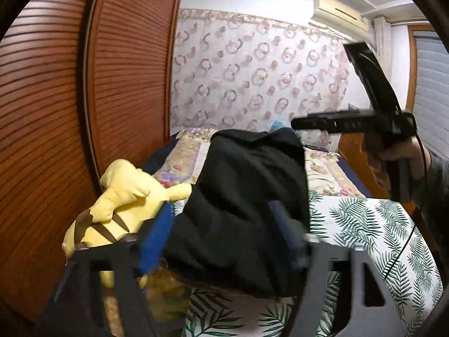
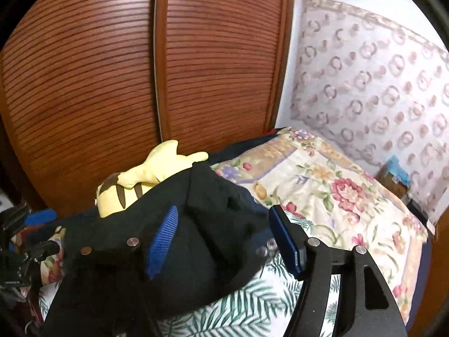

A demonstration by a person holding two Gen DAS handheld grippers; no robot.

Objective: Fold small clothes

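Note:
A black garment (image 1: pixel 247 196) hangs bunched in the air above the bed. My left gripper (image 1: pixel 221 241) has its blue pads spread wide with the cloth draped between and over them; it is open. My right gripper (image 2: pixel 227 236) also has its pads wide apart, with the black garment (image 2: pixel 202 241) lying across the left finger and sagging between the jaws. The right gripper also shows in the left wrist view (image 1: pixel 350 123), raised at the right, held by a hand.
A yellow plush toy (image 1: pixel 126 196) lies at the left by the brown louvred wardrobe doors (image 1: pixel 84 98). A leaf-print sheet (image 1: pixel 364 238) and a floral quilt (image 2: pixel 336 191) cover the bed. A patterned curtain (image 1: pixel 258 78) hangs at the far wall.

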